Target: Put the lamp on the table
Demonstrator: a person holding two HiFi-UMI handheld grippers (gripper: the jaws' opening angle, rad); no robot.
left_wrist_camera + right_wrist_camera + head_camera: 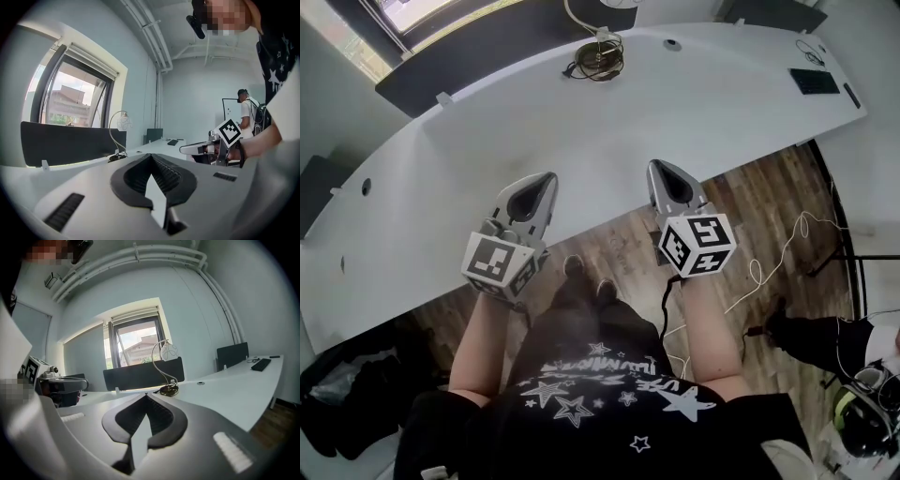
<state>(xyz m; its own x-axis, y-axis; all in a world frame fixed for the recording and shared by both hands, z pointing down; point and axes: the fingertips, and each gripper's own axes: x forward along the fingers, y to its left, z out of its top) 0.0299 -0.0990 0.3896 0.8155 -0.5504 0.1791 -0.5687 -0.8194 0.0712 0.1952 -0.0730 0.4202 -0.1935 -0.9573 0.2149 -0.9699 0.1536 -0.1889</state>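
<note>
**Tongs.** The left tongs [547, 178] are closed, jaw tips meeting, with nothing between them. The right tongs [657, 169] are likewise closed and empty. Both are held level, side by side and apart from each other, their tips over the near edge of the table [581, 131].

**Task item.** The lamp [598, 54] stands upright on the table, well ahead of both sets of tongs, at the far edge. It lies roughly between their two lines of aim. From the right tongs it appears a little right of centre; from the left tongs, left of centre. Its thin stem curves up to a small round shade, and a cord is coiled at the base.

**Step in hand.** The lamp is already on the table and neither set of tongs touches it. The placing step therefore appears complete, or no handling is under way.

**Next move.** If the lamp needs further positioning:
1. Reach forward across the table top.
2. Open one set of jaws.
3. Grip the stem or the base, not the shade.
4. Keep clear of the coiled cord.

**Count.**
- Tongs: two.
- Lamp: one.
- Table: one.
- Keyboard [814, 82]: one, ahead and far to the right of the right tongs.
- Second person [246, 110]: one, standing in the background beyond the right tongs.
</note>
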